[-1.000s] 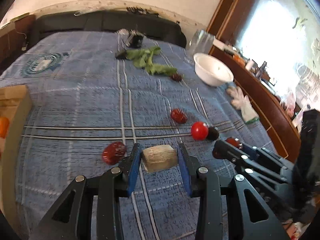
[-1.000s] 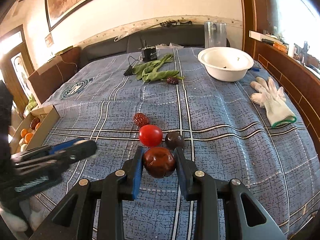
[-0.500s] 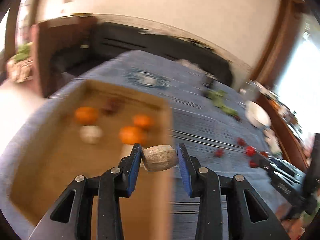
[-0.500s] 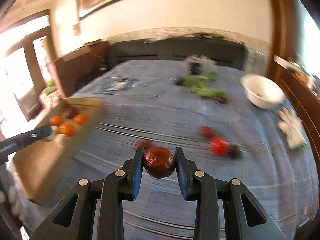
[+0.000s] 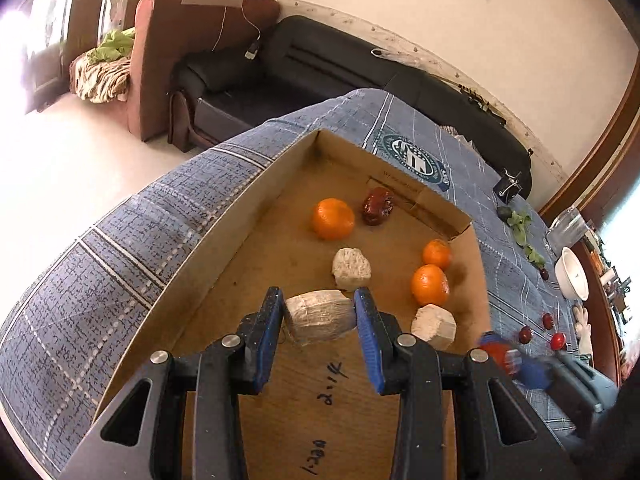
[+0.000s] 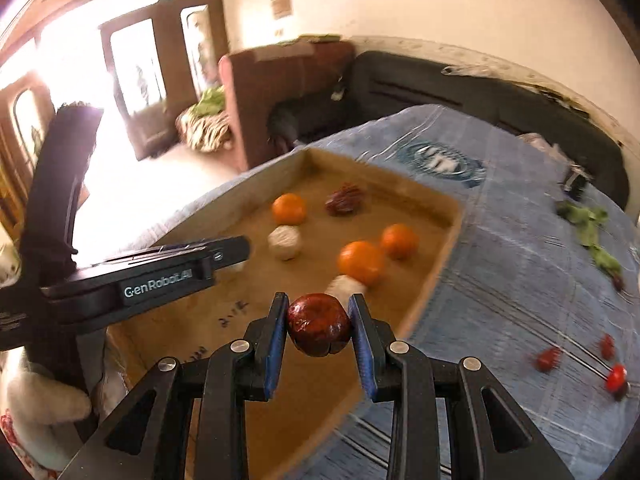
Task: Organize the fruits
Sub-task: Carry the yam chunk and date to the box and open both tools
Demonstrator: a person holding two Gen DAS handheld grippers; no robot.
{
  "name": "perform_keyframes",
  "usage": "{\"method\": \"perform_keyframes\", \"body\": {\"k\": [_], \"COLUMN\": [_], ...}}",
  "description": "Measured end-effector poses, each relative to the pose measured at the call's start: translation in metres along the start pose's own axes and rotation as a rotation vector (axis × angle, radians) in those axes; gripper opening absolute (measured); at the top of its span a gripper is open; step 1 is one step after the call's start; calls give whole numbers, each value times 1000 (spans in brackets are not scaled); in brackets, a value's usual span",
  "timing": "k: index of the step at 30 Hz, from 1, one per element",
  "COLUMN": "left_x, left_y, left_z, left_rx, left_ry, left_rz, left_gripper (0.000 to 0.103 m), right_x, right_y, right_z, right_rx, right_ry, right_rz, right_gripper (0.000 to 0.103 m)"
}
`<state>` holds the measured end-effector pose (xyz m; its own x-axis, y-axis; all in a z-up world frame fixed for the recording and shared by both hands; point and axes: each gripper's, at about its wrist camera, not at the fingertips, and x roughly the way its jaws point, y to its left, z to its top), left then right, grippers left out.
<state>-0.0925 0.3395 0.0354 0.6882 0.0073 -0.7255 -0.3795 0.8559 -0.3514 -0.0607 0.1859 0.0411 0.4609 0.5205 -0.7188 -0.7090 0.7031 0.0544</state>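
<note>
While your left gripper [image 5: 319, 322] pinches the pale chunk [image 5: 320, 317] and your right gripper [image 6: 319, 328] the dark-red fruit [image 6: 319, 330], lower both into the cardboard box [image 5: 248, 216] before releasing.

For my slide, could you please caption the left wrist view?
Left gripper carries a pale chunk over the cardboard box.

Cardboard box [image 5: 256, 184] open-topped; near floor bare. Oranges [image 5: 333, 218], pale chunks [image 5: 351, 268], dried date [image 5: 377, 206] crowd far half. Left gripper [image 6: 224, 254] spans box's left side.
</note>
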Motion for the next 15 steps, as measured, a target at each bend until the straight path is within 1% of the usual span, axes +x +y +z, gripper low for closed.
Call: {"method": "perform_keyframes", "body": {"k": [4,9,11,13,15], "left_x": [1,1,-1,-4,-8], "left_y": [0,7,9,12,14], "left_z": [2,3,4,5,5], "left_rx": [6,-16,-25,-37,-49], "left_ry": [1,0,-6,-13,-20], "left_rz": [-2,-9,-5,-4,-4], "left_gripper": [36,36,39,45,47], "right_x": [23,34,34,33,30], "right_y": [6,10,11,11,13], "right_z": [0,1,1,0,0], "right_rx": [0,-15,-27,-35,-39], "right_ry": [49,63,56,52,41], "right_rz": [12,5,-6,-10,-14], "right_gripper": [34,34,34,34,37]}}
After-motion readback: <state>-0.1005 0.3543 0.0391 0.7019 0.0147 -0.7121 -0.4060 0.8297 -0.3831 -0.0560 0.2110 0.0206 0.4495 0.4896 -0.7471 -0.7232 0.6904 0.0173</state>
